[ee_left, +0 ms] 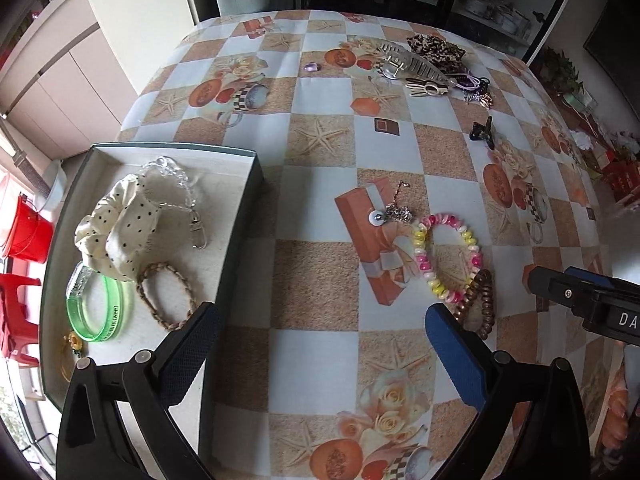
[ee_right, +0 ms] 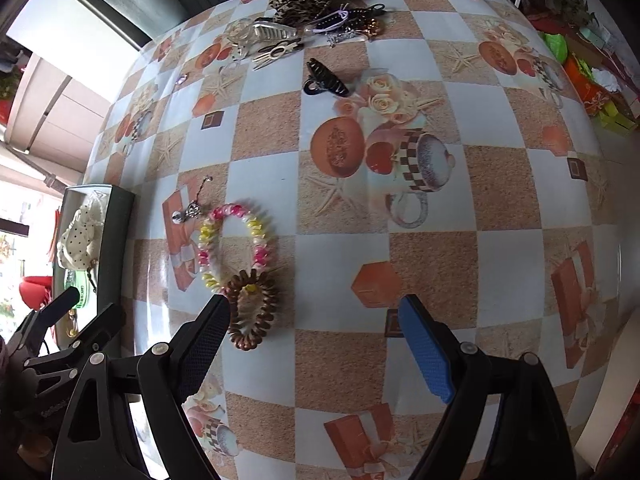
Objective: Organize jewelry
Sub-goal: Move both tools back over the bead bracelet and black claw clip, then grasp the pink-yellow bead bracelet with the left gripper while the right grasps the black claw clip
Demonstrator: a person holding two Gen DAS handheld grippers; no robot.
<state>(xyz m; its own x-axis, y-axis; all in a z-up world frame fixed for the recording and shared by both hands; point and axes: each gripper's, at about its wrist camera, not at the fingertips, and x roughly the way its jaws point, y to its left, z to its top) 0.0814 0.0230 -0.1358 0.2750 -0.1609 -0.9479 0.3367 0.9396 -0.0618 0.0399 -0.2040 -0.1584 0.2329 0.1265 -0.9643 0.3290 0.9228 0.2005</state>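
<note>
Two grippers hovered above a table (ee_left: pixel 316 364) covered in glossy checked oilcloth printed with starfish, roses and gift boxes. The left gripper (ee_left: pixel 320 344) had its jaws spread wide, one pad black and textured, the other blue, with nothing between them; it hung over the cloth between the tray and the loose bracelets. The right gripper (ee_right: pixel 316 336) was likewise wide open and empty, its black finger (ee_right: pixel 200 344) just beside a brown spiral coil hair tie (ee_right: pixel 252 316), though whether they touched could not be told. That glossy coil overlapped the lower end of a pink, yellow and white spiral coil bracelet (ee_left: pixel 448 256). Just beside the bracelet's upper edge lay a small silver metal charm on a short chain (ee_left: pixel 394 210). A shallow rectangular tray with dark rims and pale lining (ee_left: pixel 256 168) sat at the table's left edge, holding a cream fabric scrunchie with black dots (ee_left: pixel 116 228), a clear beaded chain with a metal clasp (ee_left: pixel 180 188), a translucent green plastic bangle (ee_left: pixel 108 308) and a tan braided cord bracelet (ee_left: pixel 164 296). Well apart, at the far edge, lay a cluster: a leopard-print fabric scrunchie (ee_left: pixel 436 52), a clear plastic claw clip (ee_left: pixel 404 62), a pale metallic clip (ee_left: pixel 426 88) and tangled dark cords (ee_left: pixel 478 86). A black claw clip (ee_right: pixel 326 80) lay alone, nearer the middle, and a tiny purple bead (ee_left: pixel 312 67) sat apart.
</note>
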